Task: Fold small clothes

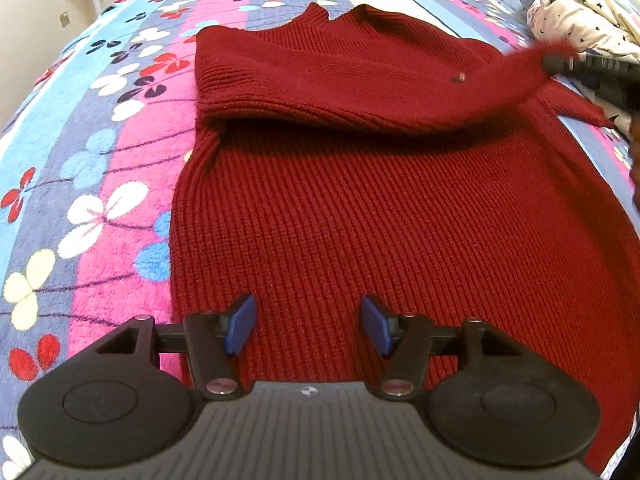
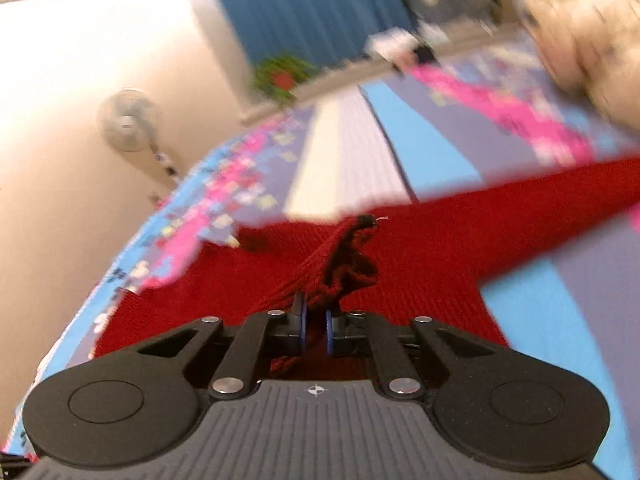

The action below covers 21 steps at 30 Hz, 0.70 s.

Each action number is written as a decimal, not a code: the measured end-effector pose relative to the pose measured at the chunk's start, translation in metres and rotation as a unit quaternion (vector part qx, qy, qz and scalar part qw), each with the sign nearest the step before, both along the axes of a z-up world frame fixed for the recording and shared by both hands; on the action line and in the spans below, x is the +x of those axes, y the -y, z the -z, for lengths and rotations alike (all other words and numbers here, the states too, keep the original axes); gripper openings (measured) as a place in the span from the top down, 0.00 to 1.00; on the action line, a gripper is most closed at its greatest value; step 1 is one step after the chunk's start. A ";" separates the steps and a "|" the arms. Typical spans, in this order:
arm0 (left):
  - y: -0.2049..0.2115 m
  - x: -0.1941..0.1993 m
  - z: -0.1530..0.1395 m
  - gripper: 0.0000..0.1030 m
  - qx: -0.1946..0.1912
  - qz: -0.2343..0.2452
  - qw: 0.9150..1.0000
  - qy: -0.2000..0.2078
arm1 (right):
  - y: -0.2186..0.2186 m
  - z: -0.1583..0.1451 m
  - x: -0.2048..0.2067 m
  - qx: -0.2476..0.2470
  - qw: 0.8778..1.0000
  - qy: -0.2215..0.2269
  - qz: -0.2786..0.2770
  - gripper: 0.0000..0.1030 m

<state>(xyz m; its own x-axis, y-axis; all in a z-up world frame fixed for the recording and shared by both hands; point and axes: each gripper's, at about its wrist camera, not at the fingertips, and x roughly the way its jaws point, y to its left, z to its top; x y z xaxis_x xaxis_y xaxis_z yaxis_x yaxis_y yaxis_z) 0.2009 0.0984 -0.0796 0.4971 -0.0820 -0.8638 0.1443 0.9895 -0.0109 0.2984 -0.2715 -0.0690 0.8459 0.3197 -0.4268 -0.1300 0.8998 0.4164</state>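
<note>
A dark red knitted sweater (image 1: 360, 208) lies flat on the flowered bedspread (image 1: 100, 160), its left sleeve folded across the chest. My left gripper (image 1: 308, 326) is open and empty, low over the sweater's lower part. My right gripper (image 2: 316, 320) is shut on a bunched fold of the red sweater (image 2: 352, 256) and holds it lifted off the bed. In the left wrist view the right gripper (image 1: 560, 62) shows at the far right, pulling the sweater's right shoulder up, blurred.
A star-print pillow (image 1: 580, 20) lies at the head of the bed, right of the sweater. A standing fan (image 2: 128, 120) is by the wall left of the bed. A blue curtain (image 2: 312, 8) hangs behind.
</note>
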 end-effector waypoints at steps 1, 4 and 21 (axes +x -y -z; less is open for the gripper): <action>0.000 0.000 0.000 0.38 0.000 0.000 1.000 0.000 | -0.002 -0.010 0.004 -0.008 1.000 0.016 -0.008 0.92; -0.002 0.000 0.001 0.38 -0.003 0.000 1.000 0.001 | -0.002 -0.042 0.023 -0.035 0.998 0.057 -0.019 0.92; -0.005 0.006 -0.016 0.38 -0.032 0.003 0.999 0.030 | 0.086 0.002 0.040 -0.029 0.988 -0.078 0.131 0.75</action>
